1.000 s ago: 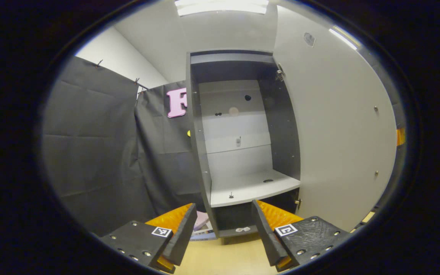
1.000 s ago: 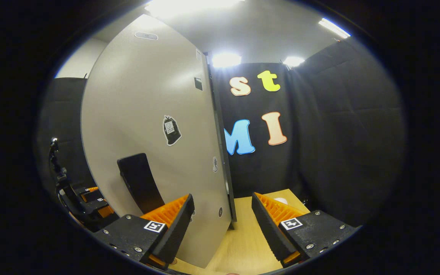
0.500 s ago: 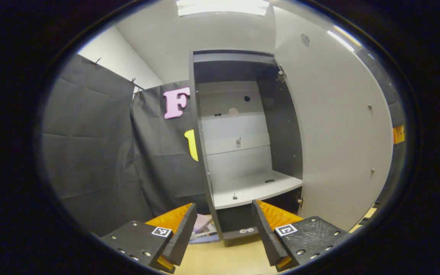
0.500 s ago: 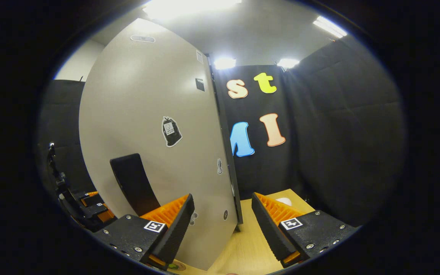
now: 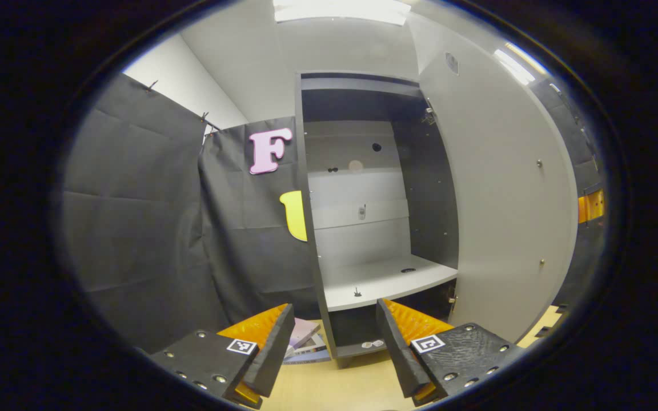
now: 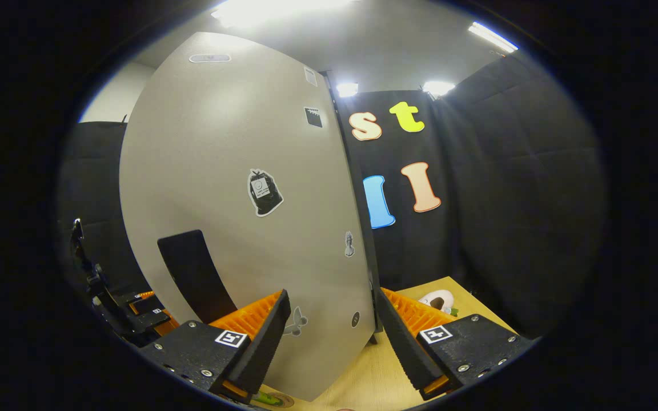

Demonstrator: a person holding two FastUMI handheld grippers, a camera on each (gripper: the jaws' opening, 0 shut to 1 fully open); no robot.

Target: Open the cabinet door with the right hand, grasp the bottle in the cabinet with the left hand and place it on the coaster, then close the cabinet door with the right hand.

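- We're holding the left tool [image 5: 334, 348] low over the bench [image 5: 334, 388] with its fingers spread wide and nothing between them, pointing straight at the cabinet [image 5: 374, 188].
- The cabinet is standing open, and its inner shelf [image 5: 386, 279] is lying bare apart from a couple of tiny dark bits.
- The cabinet door [image 5: 500, 194] is swung out to the right of the opening in the left gripper view, showing us its pale inner face.
- A few flat printed things [image 5: 306, 342] are sitting on the bench just left of the cabinet's foot.
- In the right gripper view, the right tool [image 6: 332, 342] is also spread apart, gripping nothing. The door's free edge is sitting in the gap between the fingers, but we can't tell if either finger is touching it.
- The door's outer face is carrying a dark handle [image 6: 192, 274] and a few stickers [image 6: 264, 192].
- At the very bottom of that view, a coaster [image 6: 275, 399] with something green on it is peeking out. That could be the bottle, but we honestly can't tell.
- A small white thing [image 6: 437, 298] is sitting on the bench past the right finger.
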